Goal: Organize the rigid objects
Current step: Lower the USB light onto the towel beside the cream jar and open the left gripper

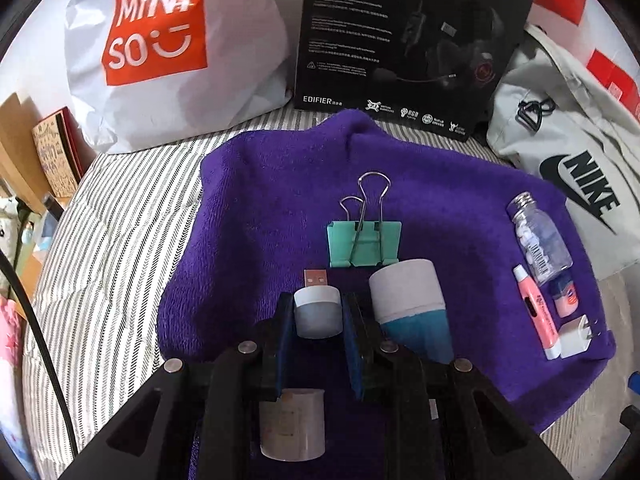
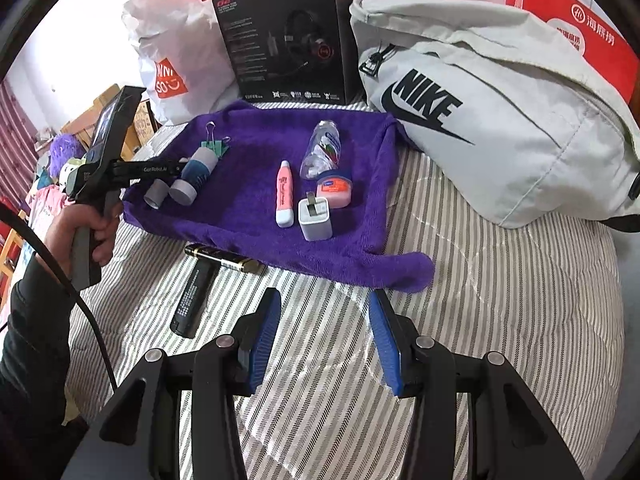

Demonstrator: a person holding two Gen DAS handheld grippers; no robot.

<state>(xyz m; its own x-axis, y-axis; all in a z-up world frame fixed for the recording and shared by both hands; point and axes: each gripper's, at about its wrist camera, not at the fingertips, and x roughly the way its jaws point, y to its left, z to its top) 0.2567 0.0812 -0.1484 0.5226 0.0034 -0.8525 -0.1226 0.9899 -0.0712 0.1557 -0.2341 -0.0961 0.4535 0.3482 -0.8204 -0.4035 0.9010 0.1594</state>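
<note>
The left gripper (image 1: 318,312) is clamped on a small USB night light (image 1: 318,312) (plug pointing forward) above the purple towel (image 1: 260,208). A blue-and-white roll-on bottle (image 1: 412,308) lies at its 3 o'clock, a green binder clip (image 1: 363,242) at 12. The right gripper (image 2: 326,334) is part-open and empty over the striped bedding (image 2: 500,320).

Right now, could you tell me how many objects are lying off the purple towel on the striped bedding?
2: a black-and-gold battery just off the purple towel's near edge, and a black lighter-like stick in front of it. The grippers may hide others.
</note>
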